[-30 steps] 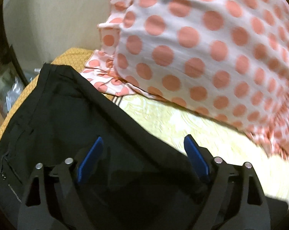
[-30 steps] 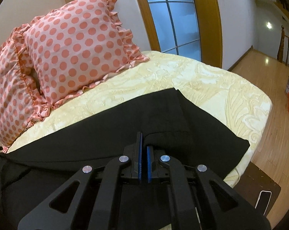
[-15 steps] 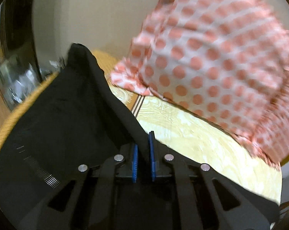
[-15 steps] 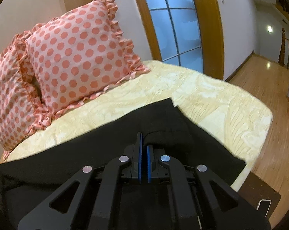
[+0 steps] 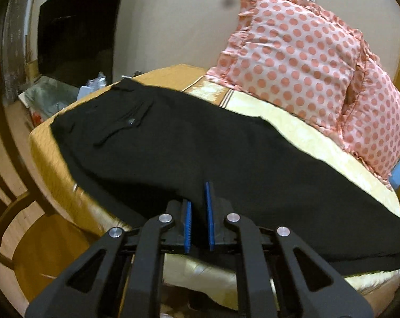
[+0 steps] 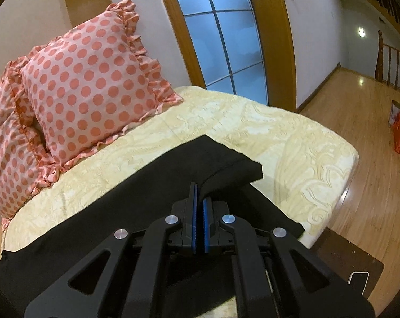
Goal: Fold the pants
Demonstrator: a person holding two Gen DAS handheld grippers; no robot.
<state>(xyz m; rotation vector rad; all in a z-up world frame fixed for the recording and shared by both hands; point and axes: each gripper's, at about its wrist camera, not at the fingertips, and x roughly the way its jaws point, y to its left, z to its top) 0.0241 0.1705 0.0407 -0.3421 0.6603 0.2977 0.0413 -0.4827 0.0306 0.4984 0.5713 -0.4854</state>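
Black pants [image 5: 189, 156] lie lengthwise across the yellow bed [image 5: 300, 132], waist and zip pocket at the far left. My left gripper [image 5: 198, 204] is at the pants' near edge, its blue pads close together with dark cloth between them. In the right wrist view the pants [image 6: 136, 201] run from lower left to the hem end, which is lifted and curled over. My right gripper [image 6: 200, 206] is shut on that hem end of the pants.
Two pink polka-dot pillows [image 5: 300, 55] [image 6: 86, 90] lean against the wall at the back of the bed. A wooden chair [image 5: 17, 212] and a cluttered low table [image 5: 51, 95] stand left of the bed. Wooden floor [image 6: 372, 185] lies past the bed's right edge.
My left gripper went from open to shut on the pants' near edge and pulled back, widening its view. My right gripper lifted the hem end, folding it over toward the left.
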